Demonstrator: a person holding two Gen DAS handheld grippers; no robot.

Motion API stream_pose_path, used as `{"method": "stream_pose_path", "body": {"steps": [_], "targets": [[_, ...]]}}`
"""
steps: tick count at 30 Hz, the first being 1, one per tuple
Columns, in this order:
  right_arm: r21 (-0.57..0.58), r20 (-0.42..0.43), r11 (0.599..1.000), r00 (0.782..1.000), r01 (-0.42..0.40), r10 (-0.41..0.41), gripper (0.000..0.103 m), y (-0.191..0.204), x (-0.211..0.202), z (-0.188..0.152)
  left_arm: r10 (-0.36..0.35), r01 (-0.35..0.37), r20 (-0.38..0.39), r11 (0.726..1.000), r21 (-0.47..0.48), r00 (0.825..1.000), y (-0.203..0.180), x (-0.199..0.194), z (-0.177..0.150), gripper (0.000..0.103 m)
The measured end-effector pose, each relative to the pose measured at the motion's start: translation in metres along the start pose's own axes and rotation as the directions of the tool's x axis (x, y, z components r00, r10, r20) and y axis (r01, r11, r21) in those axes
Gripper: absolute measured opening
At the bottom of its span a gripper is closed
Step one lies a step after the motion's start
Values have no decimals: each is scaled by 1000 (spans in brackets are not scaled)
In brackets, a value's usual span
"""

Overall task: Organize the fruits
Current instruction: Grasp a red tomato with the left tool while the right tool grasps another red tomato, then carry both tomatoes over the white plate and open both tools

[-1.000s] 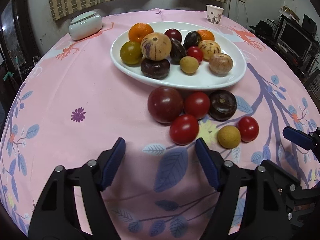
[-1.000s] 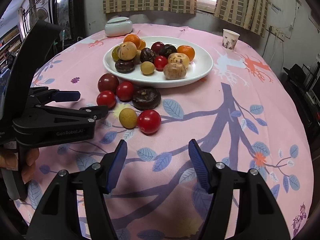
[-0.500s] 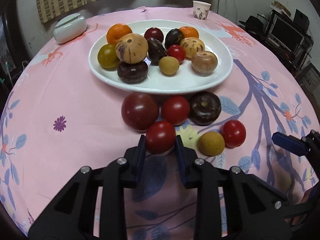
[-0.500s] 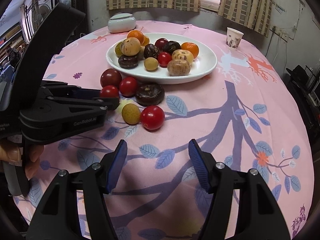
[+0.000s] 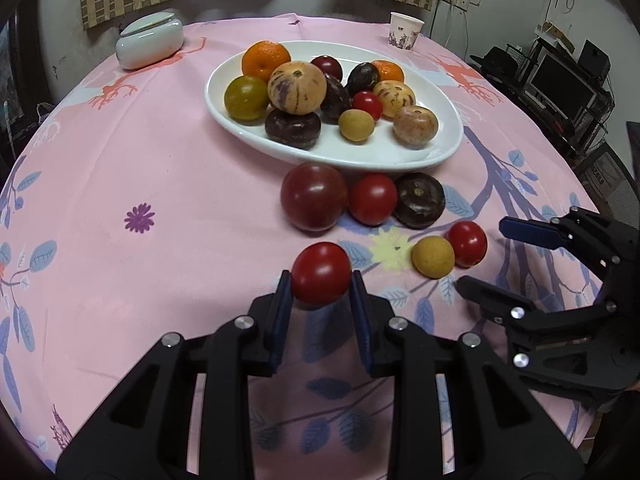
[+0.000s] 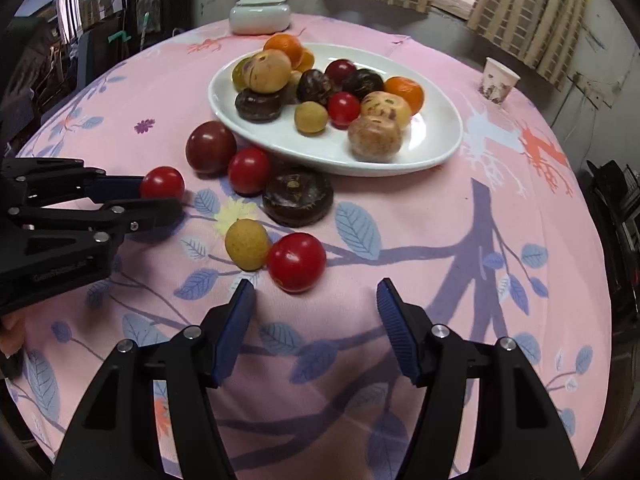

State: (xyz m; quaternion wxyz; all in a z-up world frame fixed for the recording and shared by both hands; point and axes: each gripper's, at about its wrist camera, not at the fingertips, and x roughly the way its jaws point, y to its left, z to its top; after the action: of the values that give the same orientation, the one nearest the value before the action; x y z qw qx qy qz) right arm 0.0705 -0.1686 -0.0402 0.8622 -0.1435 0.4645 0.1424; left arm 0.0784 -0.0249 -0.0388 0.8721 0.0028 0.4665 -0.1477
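Note:
My left gripper [image 5: 320, 284] is shut on a red tomato [image 5: 321, 273], also seen from the right wrist view [image 6: 162, 183], held just above the pink cloth. A white oval plate [image 5: 400, 156] holds several fruits. In front of it lie a large dark red tomato [image 5: 313, 196], a red tomato [image 5: 372, 199], a dark brown flat fruit [image 5: 419, 200], a yellow round fruit [image 6: 247, 244] and a red tomato [image 6: 296, 262]. My right gripper [image 6: 316, 304] is open and empty, just short of that last tomato.
A white lidded dish [image 5: 150, 40] stands at the table's far left. A paper cup [image 5: 406, 35] stands at the far right. Shelves with a monitor [image 5: 560, 84] stand beyond the table's right edge.
My left gripper closed on the red tomato and drew it back from the cluster. My right gripper moved forward toward the tomato and yellow fruit.

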Motion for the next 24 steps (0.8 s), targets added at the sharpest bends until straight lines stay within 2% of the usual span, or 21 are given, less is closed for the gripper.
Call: {"method": "stream_pose_path", "body": {"steps": [3,6,8,9,12,24], "targets": [[4,0,999,999,-41,41,64,-2,7,4,-11,11,-7,1000,2,1000,0,3,0,29],[29,10,994,995,-103,103,52,-8,12,8,-8,8,-2,1000,9,1000,-1,3,-1,29],[39,17,991,992,-125,125,48,-11,13,9,-11,11,0,1000,9,1000,0,4,-1,29],[44,20,991,992,-128,127,31,-11,11,10,-14,14,0,1000,7,1000,0,4,0,29],[60,28,987,989,-150,148,30,-12,7,9,-18,18,0,1000,2,1000,1,4,0,29],[91,104,990,990,-109,100,30,-27,-26,-5,0,-1,32,1000,18,999,-4,-15,0,29]]}}
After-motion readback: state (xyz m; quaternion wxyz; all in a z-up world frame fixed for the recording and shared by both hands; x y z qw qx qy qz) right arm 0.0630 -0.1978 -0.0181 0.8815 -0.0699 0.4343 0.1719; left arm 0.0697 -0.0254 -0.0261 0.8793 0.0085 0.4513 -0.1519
